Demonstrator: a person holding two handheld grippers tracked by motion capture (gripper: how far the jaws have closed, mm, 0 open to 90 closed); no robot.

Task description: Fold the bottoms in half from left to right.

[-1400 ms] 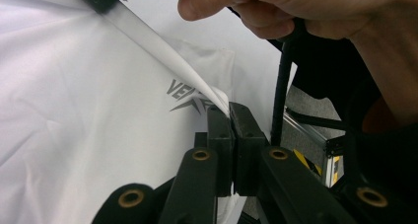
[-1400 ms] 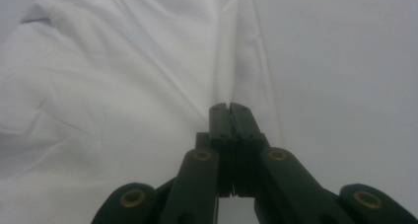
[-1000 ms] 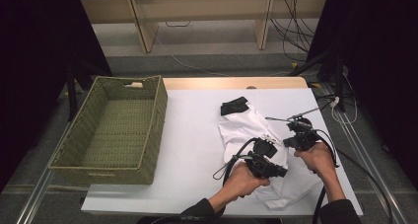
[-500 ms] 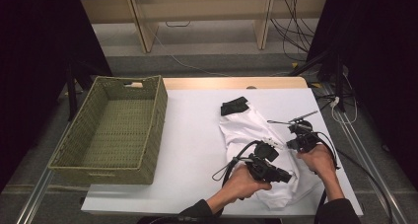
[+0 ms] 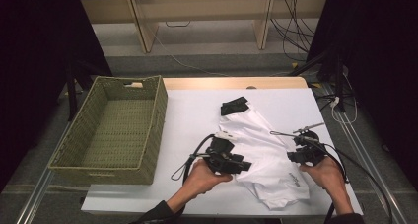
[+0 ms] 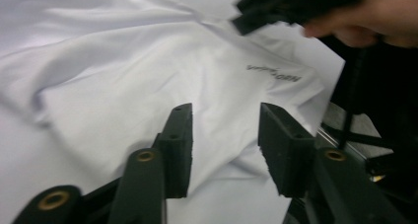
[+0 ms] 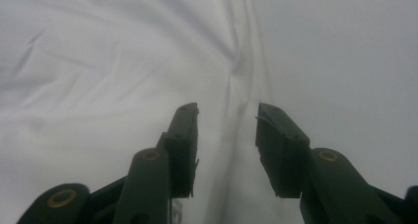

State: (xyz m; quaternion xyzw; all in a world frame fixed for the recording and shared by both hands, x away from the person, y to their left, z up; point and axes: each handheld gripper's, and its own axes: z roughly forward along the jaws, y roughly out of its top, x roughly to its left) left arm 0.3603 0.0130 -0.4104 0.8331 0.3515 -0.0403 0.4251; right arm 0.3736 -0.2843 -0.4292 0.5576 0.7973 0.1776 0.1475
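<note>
**Both grippers let go of a half-folded white shirt**

At the far left of the white table (image 5: 197,110) stands a green woven basket (image 5: 113,130), with nothing in it that I can see. It sits well apart from the work.

Moving right, the person's left hand (image 5: 202,177) holds the left gripper (image 5: 241,164) at the near left edge of a white shirt (image 5: 266,145). The shirt lies crumpled in the middle-right of the table, with a black collar or cuff (image 5: 234,106) at its far end and small grey lettering (image 5: 295,180) near the front hem. Seen from the left gripper view, the jaws stand partly apart above the cloth with nothing pinched between them; they have just been opening.

Further right, the right gripper (image 5: 296,155), carried by the right hand (image 5: 323,172), hovers at the shirt's right edge. In the right gripper view its jaws are also partly spread, having just opened, with a raised ridge of fabric (image 7: 236,86) running beneath the gap, not clamped.

The step in hand looks like re-gripping to carry on a fold. To do it well, I would judge that each gripper should come down on a single clean edge rather than a bunched ridge, the two taking hold at matching points on opposite sides. Lifting evenly would keep the cloth taut, and the front hem near the table's edge should not be allowed to slide off.
</note>
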